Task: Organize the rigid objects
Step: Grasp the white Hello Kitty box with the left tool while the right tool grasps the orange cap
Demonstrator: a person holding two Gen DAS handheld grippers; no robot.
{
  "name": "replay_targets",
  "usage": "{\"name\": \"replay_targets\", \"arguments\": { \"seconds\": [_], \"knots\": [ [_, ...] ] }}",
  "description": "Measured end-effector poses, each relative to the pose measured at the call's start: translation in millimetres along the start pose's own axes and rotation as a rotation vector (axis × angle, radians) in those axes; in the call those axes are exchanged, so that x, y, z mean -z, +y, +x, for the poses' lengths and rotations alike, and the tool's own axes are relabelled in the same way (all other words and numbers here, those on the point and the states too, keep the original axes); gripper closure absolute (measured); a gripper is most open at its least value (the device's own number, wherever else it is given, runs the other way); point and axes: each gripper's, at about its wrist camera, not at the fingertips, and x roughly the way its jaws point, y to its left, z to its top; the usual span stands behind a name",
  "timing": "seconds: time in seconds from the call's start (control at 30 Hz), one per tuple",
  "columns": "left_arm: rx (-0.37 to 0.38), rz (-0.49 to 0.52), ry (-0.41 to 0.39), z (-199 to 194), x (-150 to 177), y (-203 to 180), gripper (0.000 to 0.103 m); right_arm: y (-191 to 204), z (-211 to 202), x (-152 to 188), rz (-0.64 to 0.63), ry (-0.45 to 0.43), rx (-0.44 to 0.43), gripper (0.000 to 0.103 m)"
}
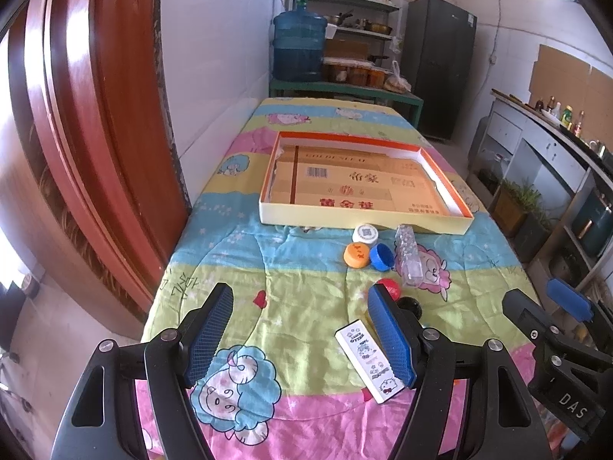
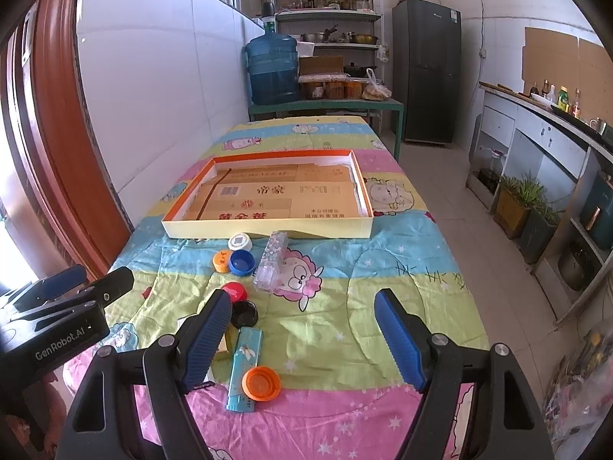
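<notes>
On a table covered by a cartoon-sheep bedsheet (image 2: 337, 306), a shallow cardboard tray (image 2: 268, 228) with an orange inner rim is seen lying flat, lined with printed cardboard. Just in front of its near wall, a white bottle cap (image 2: 240, 242) with a printed code on top is found, and close before it an orange cap (image 2: 222, 260) and an upturned blue cap (image 2: 241, 262) are set touching each other. Beside these, a clear plastic box (image 2: 270, 262) is laid lengthwise, its far end near the tray wall. Nearer the cameras, a red cap (image 2: 234, 292) and a black cap (image 2: 244, 313) are placed close together. A teal lighter (image 2: 244, 368) is seen lying flat, with a second orange cap (image 2: 261, 383), open side up, overlapping its near end.

The left gripper (image 1: 302, 337) is held above the cloth with its blue-padded jaws spread wide and nothing between them; a white sticker-decorated lighter (image 1: 369, 360) lies on the sheet just beside its right finger. The right gripper (image 2: 302, 339) is likewise held wide apart and unloaded, with the teal lighter and the orange cap lying just inside its left finger. A pale yellow object is partly hidden behind that finger and cannot be identified.
</notes>
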Motion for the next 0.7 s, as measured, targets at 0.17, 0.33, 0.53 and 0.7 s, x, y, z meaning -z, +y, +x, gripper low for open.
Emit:
{"name": "replay_targets", "arguments": {
  "seconds": [0.17,0.33,0.53,0.7],
  "knots": [
    [0.015,-0.005,0.030,7.7,9.4,4.9,0.029,-7.6,3.6,11.4,0.009,0.030,-0.006,0.026],
    [0.060,-0.001,0.108,27.1,31.9,-1.8,0.029,-12.1,8.2,24.6,0.013,0.062,-0.014,0.026],
    [0.126,-0.001,0.189,47.1,47.8,-23.2,0.029,-16.4,11.1,33.7,0.016,0.090,-0.017,0.026],
    [0.137,0.023,0.235,56.2,56.2,-38.2,0.029,-22.0,10.7,35.7,0.021,0.088,-0.014,0.026]
  ]
}}
